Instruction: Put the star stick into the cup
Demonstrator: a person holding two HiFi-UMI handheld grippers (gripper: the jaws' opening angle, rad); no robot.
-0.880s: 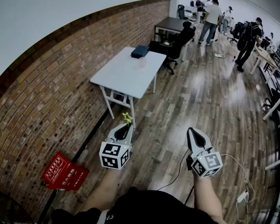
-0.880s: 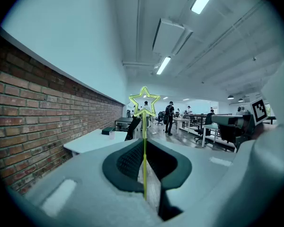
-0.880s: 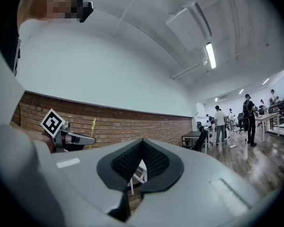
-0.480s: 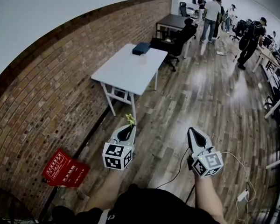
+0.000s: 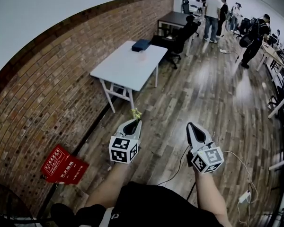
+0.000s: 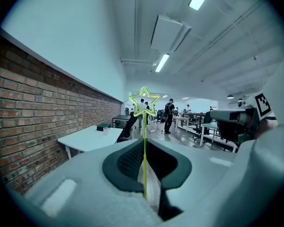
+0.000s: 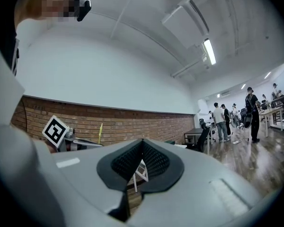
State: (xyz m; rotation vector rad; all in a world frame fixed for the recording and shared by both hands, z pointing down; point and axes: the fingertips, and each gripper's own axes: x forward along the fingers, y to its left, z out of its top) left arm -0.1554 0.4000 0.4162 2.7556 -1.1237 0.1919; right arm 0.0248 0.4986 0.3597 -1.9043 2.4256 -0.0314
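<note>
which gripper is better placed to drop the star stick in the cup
Left. The left gripper is shut on the star stick, star upright above its jaws. The right gripper is shut and empty. The cup sits on the table far ahead.

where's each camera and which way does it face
Head view: on the head, facing down at white table; forearms, left gripper, right gripper show.
Left gripper view: on left gripper, along jaws shut on star stick, toward table.
Right gripper view: on right gripper, along shut jaws toward brick wall; left gripper alongside.
All three share the star stick.
</note>
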